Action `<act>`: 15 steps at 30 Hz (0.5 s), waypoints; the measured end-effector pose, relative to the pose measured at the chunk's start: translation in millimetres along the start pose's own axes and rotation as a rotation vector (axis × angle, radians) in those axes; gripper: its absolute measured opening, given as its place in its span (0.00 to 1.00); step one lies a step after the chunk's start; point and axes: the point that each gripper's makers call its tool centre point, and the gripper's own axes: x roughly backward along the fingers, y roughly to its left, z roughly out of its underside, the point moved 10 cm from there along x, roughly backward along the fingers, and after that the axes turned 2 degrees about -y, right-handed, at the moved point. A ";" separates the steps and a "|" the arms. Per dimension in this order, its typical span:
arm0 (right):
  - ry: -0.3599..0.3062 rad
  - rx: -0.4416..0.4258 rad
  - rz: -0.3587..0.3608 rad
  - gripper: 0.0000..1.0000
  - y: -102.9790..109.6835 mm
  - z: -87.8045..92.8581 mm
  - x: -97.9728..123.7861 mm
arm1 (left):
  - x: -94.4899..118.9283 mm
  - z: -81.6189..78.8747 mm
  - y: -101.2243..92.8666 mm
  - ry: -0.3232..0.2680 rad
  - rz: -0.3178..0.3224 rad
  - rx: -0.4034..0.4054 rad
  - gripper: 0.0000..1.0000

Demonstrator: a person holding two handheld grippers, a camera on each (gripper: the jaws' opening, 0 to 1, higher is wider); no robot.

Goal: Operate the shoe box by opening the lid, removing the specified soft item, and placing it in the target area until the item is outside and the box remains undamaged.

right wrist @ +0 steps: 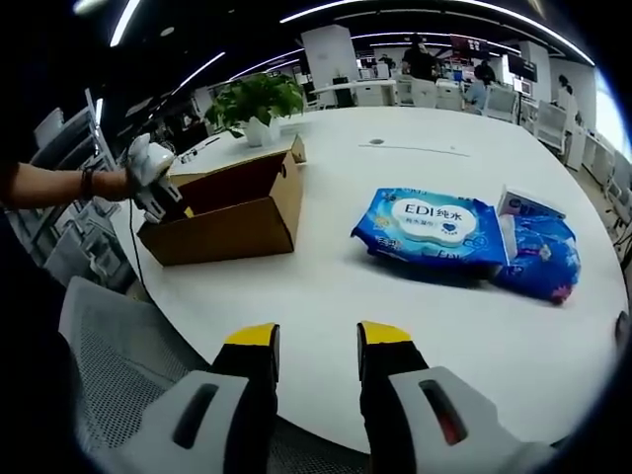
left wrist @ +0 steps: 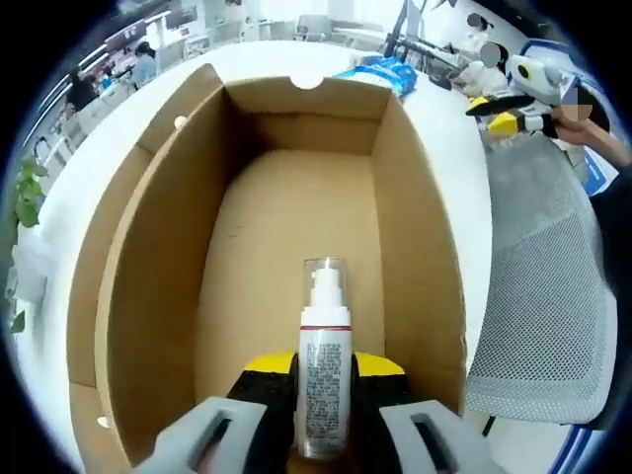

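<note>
Left gripper fingers closed on spray bottle, held upright inside open shoe box. Right gripper fingers parted, empty, above white surface. We advise lifting straight, clear of the cardboard walls.

The shoe box is plain brown cardboard, open at the top, its floor bare toward the far end. In the right gripper view the shoe box sits on the left part of a white round table, well apart from the soft packs on the right. A white pump bottle with a clear cap and a red band stands upright at the box's near end, clamped between two yellow-tipped jaws. The blue wet-wipe pack lies flat on the table; a second blue soft pack touches its right side.
</note>
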 end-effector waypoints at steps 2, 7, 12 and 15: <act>-0.003 0.001 -0.005 0.29 0.2 -0.9 -0.6 | 5.7 -4.3 -3.0 -0.030 0.008 0.011 0.20; -0.002 0.011 -0.013 0.29 0.6 -3.4 -1.5 | 18.6 -17.6 -8.2 -0.103 0.018 0.023 0.20; -0.009 0.015 -0.023 0.29 0.9 -7.0 -1.2 | 26.4 -28.4 -13.8 -0.143 0.025 0.011 0.20; -0.011 0.020 -0.029 0.29 1.1 -7.9 -1.0 | 29.6 -34.9 -16.4 -0.155 0.022 -0.013 0.20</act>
